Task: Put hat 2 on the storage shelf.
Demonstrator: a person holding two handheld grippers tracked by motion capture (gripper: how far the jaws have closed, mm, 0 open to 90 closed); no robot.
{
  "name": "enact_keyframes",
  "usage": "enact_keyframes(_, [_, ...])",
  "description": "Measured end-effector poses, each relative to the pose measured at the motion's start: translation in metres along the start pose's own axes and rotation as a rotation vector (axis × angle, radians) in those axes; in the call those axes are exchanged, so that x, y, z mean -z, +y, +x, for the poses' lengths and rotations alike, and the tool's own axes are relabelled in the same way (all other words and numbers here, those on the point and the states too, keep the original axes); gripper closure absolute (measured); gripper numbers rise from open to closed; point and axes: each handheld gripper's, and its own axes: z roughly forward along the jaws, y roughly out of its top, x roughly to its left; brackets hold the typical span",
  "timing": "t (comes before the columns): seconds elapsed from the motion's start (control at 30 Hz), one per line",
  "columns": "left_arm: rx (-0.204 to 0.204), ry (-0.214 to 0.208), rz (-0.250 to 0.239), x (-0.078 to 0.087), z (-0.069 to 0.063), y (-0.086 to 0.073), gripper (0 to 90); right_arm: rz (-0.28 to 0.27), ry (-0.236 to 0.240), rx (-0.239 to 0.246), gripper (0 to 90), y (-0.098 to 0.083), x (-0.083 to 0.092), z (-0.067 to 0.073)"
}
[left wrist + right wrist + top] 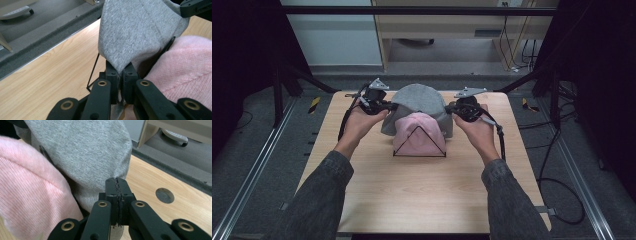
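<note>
A grey knit hat (417,99) hangs spread between my two grippers over the back of a black wire stand (419,155). A pink knit hat (418,134) sits on the stand's front. My left gripper (391,106) is shut on the grey hat's left rim, and in the left gripper view the grey fabric (135,30) runs down into the pinched jaws (121,71). My right gripper (452,108) is shut on the right rim; the grey cloth (82,152) passes behind the closed jaws (116,185). Pink hat (185,72) (27,187) lies beside each gripper.
The stand is on a wooden table (422,195), which has a round hole (164,195) near its right edge. Grey floor, metal rails (257,170) and cables (562,190) surround the table. A pale cabinet (447,25) stands beyond the far edge.
</note>
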Motion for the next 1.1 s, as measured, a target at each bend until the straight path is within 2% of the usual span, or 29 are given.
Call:
enact_keyframes(0.3, [0.015, -0.002, 0.025, -0.008, 0.001, -0.012, 86.0, 0.031, 0.014, -0.012, 89.4, -0.014, -0.008, 0.002])
enact_keyframes(0.67, [0.047, -0.009, 0.038, -0.013, 0.002, -0.026, 85.9, 0.048, 0.024, -0.013, 89.3, -0.02, -0.013, 0.005])
enact_keyframes(1.0, [0.039, -0.017, 0.06, -0.015, -0.001, -0.033, 85.1, 0.06, 0.032, -0.021, 88.7, -0.028, -0.013, 0.007])
enact_keyframes(1.1, [0.05, -0.02, 0.053, -0.016, -0.002, -0.035, 84.8, 0.065, 0.035, -0.023, 88.5, -0.03, -0.013, 0.008])
